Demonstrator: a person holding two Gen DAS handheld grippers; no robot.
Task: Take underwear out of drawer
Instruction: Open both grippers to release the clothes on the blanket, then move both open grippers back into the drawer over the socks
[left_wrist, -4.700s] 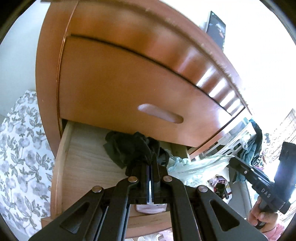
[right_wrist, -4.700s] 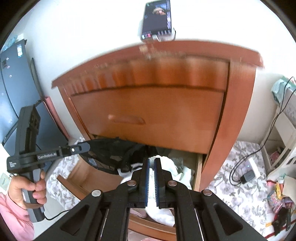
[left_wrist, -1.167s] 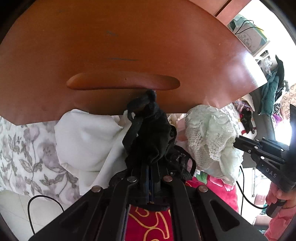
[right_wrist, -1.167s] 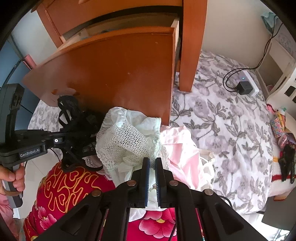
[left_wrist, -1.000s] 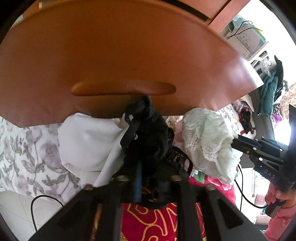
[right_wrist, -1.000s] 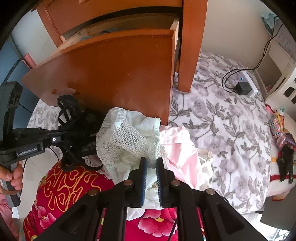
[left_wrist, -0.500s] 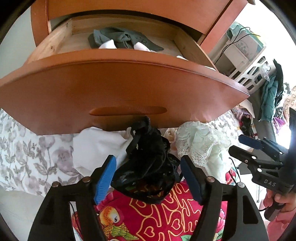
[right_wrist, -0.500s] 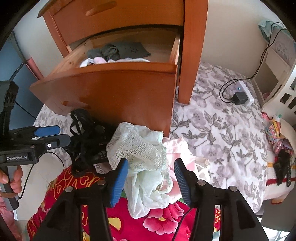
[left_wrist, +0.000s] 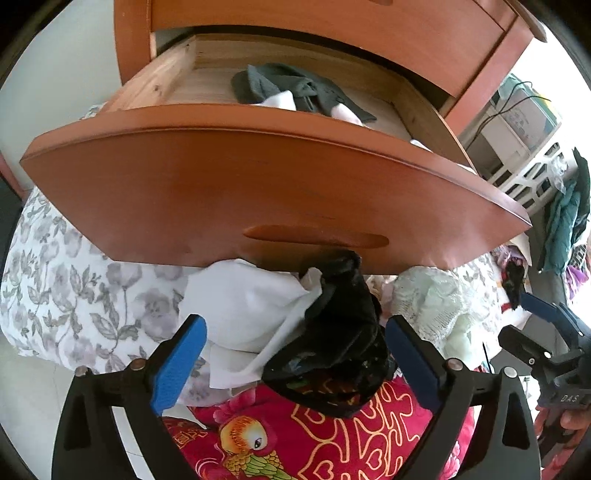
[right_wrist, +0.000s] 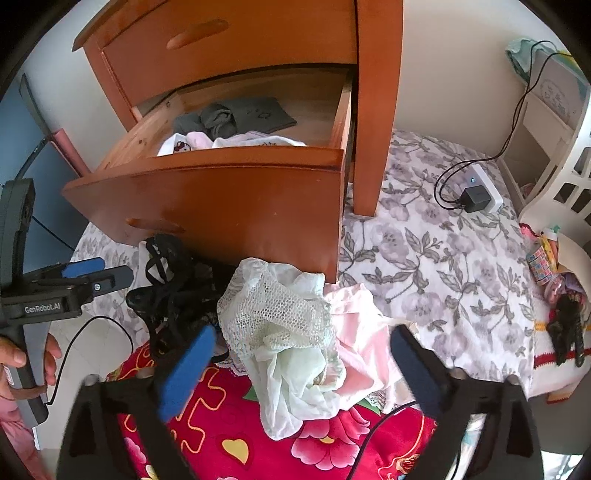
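Note:
Black lace underwear (left_wrist: 343, 332) lies in a heap on the red patterned cloth (left_wrist: 332, 443) in front of the pulled-out wooden drawer (left_wrist: 258, 177). My left gripper (left_wrist: 295, 358) hovers over it, jaws still opening wide, pads clear of the fabric. Pale green lace underwear (right_wrist: 284, 325) lies beside it on the same cloth. My right gripper (right_wrist: 299, 365) is above that piece, jaws opening, not touching it. The black piece (right_wrist: 173, 288) also shows in the right wrist view. Grey and white garments (right_wrist: 229, 125) lie inside the drawer.
A white cloth (left_wrist: 243, 306) and a pink garment (right_wrist: 362, 332) lie among the pile. The floral sheet (right_wrist: 424, 251) spreads to the right, with a charger and cable (right_wrist: 476, 195). A white basket (right_wrist: 554, 184) stands at far right. The dresser leg (right_wrist: 373, 110) stands beside the drawer.
Both grippers have opened and let go: the black piece dropped from the left, the pale green lace from the right. Both hands rose, bringing the drawer's inside into view.

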